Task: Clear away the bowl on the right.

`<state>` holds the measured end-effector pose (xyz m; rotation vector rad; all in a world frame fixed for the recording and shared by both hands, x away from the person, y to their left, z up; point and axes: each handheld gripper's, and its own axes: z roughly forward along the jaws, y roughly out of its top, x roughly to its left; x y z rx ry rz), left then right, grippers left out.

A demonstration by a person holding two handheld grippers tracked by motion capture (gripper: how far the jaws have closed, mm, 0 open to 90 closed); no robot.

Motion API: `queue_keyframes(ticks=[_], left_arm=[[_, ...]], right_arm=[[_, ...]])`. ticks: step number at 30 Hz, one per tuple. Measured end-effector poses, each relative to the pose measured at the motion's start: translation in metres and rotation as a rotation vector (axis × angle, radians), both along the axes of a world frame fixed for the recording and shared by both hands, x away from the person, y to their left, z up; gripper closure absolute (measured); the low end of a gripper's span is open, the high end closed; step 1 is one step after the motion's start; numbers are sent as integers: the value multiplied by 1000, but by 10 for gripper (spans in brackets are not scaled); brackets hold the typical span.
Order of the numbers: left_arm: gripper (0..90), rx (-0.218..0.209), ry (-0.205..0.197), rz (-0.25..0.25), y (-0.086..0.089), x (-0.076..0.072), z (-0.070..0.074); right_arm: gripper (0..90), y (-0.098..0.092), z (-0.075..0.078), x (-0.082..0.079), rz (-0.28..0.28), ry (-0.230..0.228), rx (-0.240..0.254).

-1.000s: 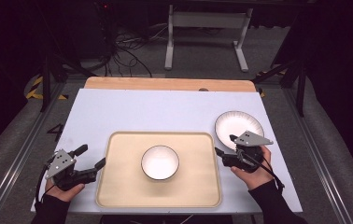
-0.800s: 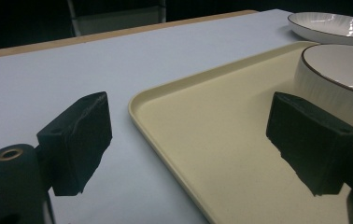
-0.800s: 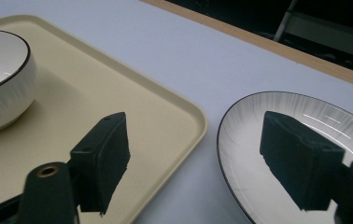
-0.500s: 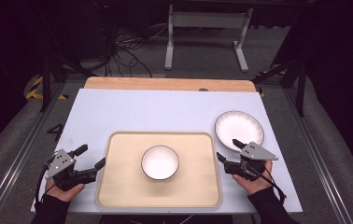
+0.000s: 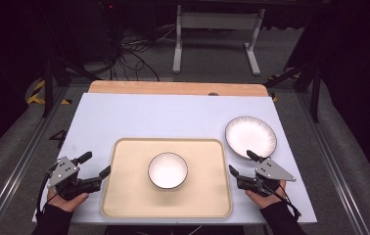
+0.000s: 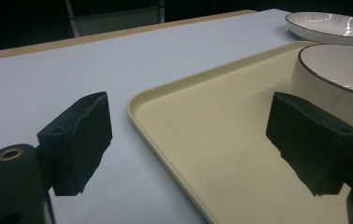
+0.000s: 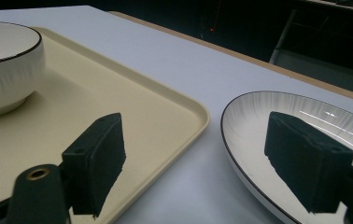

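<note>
Bowl (image 5: 168,170) on tray (image 5: 124,196), plate (image 5: 250,136) beside; no legible writing.

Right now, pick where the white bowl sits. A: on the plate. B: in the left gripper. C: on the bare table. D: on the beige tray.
D: the bowl rests in the middle of the tray, apart from the plate and both grippers.
</note>
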<state>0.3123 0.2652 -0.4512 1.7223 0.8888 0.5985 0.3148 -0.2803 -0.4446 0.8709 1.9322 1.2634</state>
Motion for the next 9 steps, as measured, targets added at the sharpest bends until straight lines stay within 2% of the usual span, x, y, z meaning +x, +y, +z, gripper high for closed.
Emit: queue_keyframes(ticks=[9], left_arm=[[156, 2, 6, -3, -1, 0, 0]], right_arm=[[206, -2, 0, 1, -12, -7, 23]])
